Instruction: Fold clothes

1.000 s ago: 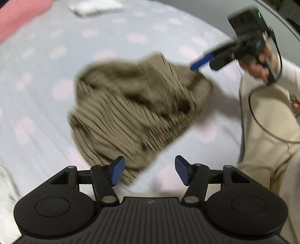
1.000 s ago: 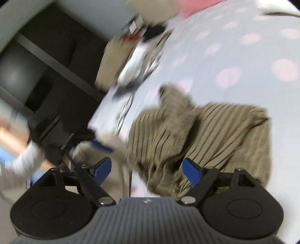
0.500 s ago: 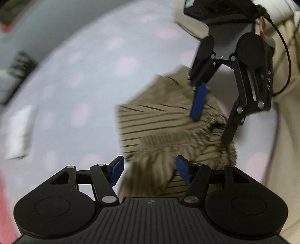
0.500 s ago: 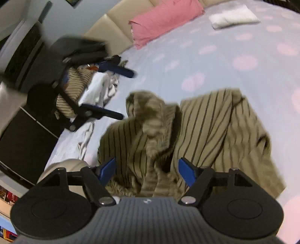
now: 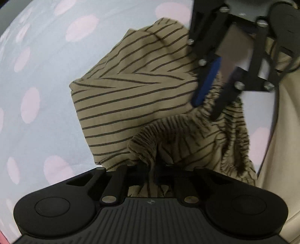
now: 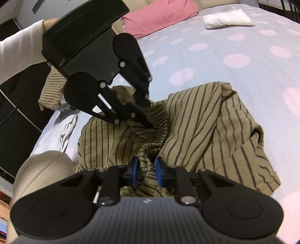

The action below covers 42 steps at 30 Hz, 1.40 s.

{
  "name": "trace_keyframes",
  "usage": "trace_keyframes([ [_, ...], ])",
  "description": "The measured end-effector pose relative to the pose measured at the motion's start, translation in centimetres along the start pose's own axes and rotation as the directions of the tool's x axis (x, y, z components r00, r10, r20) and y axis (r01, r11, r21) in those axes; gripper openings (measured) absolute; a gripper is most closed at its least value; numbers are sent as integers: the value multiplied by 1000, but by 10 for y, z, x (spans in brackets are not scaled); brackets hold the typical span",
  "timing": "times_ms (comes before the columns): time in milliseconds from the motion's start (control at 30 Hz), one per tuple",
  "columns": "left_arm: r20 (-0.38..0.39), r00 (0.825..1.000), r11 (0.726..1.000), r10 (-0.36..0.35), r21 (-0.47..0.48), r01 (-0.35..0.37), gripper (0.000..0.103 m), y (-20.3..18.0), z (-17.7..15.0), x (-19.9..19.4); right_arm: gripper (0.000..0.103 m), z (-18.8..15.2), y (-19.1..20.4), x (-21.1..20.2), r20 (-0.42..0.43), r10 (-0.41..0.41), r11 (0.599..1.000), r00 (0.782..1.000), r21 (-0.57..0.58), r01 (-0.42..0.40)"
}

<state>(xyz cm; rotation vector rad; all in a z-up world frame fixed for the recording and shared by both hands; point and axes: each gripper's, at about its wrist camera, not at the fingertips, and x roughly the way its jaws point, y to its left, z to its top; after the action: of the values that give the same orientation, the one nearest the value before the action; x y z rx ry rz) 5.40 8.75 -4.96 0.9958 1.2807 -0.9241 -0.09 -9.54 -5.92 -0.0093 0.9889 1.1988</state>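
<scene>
Both grippers — left (image 6: 148, 120), right (image 6: 146, 167) — pinch the gathered waistband of striped trousers (image 6: 206, 122) on a dotted bed (image 6: 243, 43).

Pink pillow (image 6: 159, 16) and white pillow (image 6: 227, 18) on dotted bedsheet (image 6: 234, 47)

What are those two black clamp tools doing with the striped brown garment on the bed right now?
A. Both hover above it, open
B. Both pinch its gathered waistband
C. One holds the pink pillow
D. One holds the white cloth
B: the right gripper and the left gripper are each closed on the elastic waistband of the striped garment.
</scene>
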Motion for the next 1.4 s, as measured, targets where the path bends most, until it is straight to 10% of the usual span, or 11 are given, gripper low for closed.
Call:
trace_keyframes([
  [400,197,972,980,128,-174,-93,4,-98,-64,-49,16,25,13,-26,-158,19,952,987,-300,-66],
  [667,127,987,981,101,-178,-78,6,-155,-56,-2,17,6,43,11,-296,-81,888,952,-456,-67],
  [800,-34,989,964,147,-220,-150,24,-148,-48,26,63,6,37,19,-312,-104,919,944,-393,-28],
  [967,123,987,915,108,-401,-50,60,-143,-74,-17,85,36,2,-10,-252,19,992,968,-115,-49],
  [1133,375,899,704,225,-701,116,66,-128,-147,-76,92,75,-51,-47,-120,-71,995,990,68,79],
  [1267,283,875,333,392,-931,152,68,-90,-207,-75,94,95,-78,-36,-117,-85,987,990,127,100],
  [1400,303,863,67,404,-951,302,68,-61,-246,-48,96,106,-108,9,-175,-54,952,983,287,103],
])
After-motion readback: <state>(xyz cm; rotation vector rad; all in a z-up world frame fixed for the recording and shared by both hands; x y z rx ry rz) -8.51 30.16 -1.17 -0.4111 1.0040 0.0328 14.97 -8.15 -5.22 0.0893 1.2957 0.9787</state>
